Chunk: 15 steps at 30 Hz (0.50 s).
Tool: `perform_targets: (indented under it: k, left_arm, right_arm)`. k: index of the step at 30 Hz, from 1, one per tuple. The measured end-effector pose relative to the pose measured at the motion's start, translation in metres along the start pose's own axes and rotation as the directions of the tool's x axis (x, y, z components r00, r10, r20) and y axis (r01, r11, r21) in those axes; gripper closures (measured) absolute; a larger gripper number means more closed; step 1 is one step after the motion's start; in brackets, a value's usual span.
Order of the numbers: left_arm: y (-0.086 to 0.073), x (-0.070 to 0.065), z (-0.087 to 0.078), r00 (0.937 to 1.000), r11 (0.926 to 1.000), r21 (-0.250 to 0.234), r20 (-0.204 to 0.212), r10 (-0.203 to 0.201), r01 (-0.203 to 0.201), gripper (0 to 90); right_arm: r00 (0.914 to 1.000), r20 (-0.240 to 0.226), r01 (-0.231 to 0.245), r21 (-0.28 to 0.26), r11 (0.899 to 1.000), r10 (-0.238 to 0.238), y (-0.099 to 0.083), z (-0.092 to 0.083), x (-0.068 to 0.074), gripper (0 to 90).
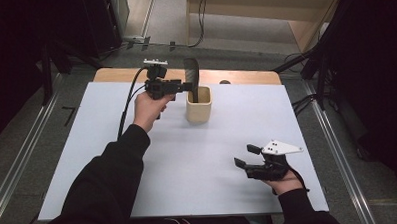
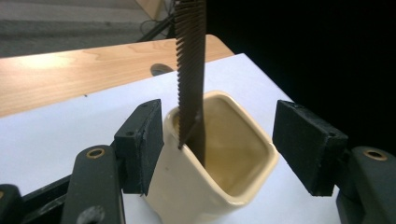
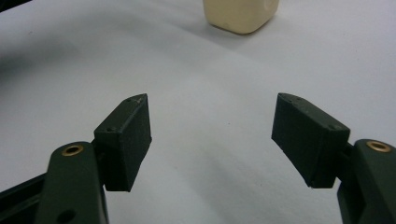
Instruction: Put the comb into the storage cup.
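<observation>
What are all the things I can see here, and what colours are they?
cup: one, cream, upright on the far middle of the sheet
comb: one, dark brown, toothed, standing upright in the cup
sheet: one, white, covering most of the table
table: one, light wood, showing along the far edge
left gripper: one, black, jaws open, astride the cup
right gripper: one, black, jaws open, empty, at the sheet's near right
sleeves: two, black
</observation>
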<state>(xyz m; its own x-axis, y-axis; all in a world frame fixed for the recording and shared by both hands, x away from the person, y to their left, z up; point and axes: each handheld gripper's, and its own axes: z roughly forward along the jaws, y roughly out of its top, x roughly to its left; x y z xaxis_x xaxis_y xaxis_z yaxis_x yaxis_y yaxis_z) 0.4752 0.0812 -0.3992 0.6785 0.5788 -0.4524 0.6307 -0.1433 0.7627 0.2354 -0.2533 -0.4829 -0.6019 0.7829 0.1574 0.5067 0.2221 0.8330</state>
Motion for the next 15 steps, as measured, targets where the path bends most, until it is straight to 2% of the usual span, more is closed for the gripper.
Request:
perform_targets:
  k: [5,11,15]
  left_arm:
    - [-0.003,-0.002,-0.006,0.9999,0.9998,0.019,-0.012,0.010,-0.009,34.0]
    - [-0.008,0.000,-0.017,0.9999,0.9998,0.019,-0.016,0.004,-0.004,34.0]
    - [-0.013,0.003,-0.022,0.9998,0.9997,0.017,-0.014,-0.014,0.015,34.0]
  right_arm:
    - [1.0000,0.001,0.001,0.004,1.000,-0.001,0.000,0.000,0.000,26.1]
    - [1.0000,0.006,0.003,0.002,1.000,-0.003,0.000,0.000,-0.001,26.2]
    - [1.0000,0.006,0.003,0.005,1.000,-0.003,0.000,0.000,-0.001,26.2]
